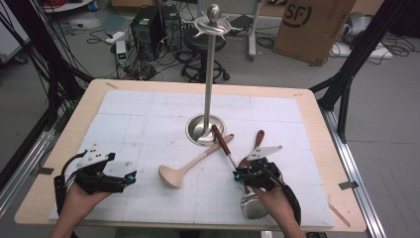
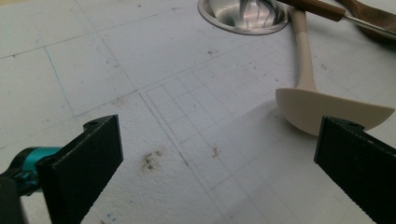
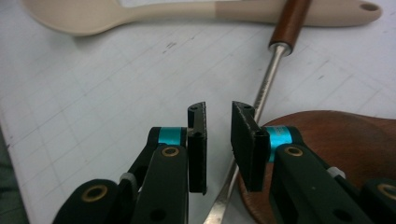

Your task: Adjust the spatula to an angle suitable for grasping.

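Note:
A beige ladle lies mid-table with its bowl toward me; the left gripper view has its bowl just beyond the right jaw. A steel ladle with a brown handle crosses over it, its shaft running behind my right gripper's right jaw. A dark wooden spoon lies beside it, its bowl under that gripper. My left gripper rests at the front left, jaws wide apart over bare board. My right gripper stands with a narrow gap between its pads, nothing in it.
A tall metal stand with hooks on top rises from a round base at the board's middle; its base lies ahead of the left gripper. A white gridded foam board covers the wooden table.

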Demonstrator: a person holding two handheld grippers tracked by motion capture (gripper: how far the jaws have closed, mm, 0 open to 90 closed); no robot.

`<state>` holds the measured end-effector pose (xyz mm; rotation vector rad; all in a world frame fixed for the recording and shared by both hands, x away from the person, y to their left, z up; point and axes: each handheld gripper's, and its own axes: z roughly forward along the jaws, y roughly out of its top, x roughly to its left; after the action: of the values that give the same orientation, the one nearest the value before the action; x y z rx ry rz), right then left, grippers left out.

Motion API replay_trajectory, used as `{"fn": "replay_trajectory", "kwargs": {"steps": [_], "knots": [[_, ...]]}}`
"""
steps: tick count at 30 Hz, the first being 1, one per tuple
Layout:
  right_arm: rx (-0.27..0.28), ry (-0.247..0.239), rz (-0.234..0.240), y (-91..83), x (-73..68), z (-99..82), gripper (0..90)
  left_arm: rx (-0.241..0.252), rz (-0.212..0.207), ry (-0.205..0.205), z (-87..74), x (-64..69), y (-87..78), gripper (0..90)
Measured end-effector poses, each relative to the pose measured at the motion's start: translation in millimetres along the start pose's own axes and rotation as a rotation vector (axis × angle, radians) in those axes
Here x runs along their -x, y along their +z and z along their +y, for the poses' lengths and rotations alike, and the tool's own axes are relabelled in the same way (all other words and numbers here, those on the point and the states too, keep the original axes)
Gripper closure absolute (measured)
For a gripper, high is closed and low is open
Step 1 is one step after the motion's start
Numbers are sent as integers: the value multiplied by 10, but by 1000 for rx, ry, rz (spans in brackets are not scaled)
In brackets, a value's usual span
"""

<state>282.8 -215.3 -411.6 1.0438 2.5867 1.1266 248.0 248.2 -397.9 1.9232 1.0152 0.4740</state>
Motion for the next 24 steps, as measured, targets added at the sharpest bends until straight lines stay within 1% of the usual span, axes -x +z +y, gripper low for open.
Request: {"fn": "replay_trajectory", "kwargs": {"steps": [2,4,11,15,20,23,24], "knots": [[6,15,-12,5,37,14,728,-1,0,3,-2,-1,-1,16],[3,41,-21,24,93,16,715,-3,1,4,-4,-3,-1,16],[-21,69,-22,92,140,-1,692,-4,2,4,-6,-2,1,16],[-39,60,-27,155,134,-8,688,-4,0,4,-5,-1,3,17],[-40,54,-41,159,134,-4,689,-3,-1,5,-6,0,3,16],[-40,61,-51,163,137,-5,691,-4,-1,6,-5,1,3,16],[-41,54,-54,164,137,-3,690,-3,-1,3,-5,3,5,16]]}}
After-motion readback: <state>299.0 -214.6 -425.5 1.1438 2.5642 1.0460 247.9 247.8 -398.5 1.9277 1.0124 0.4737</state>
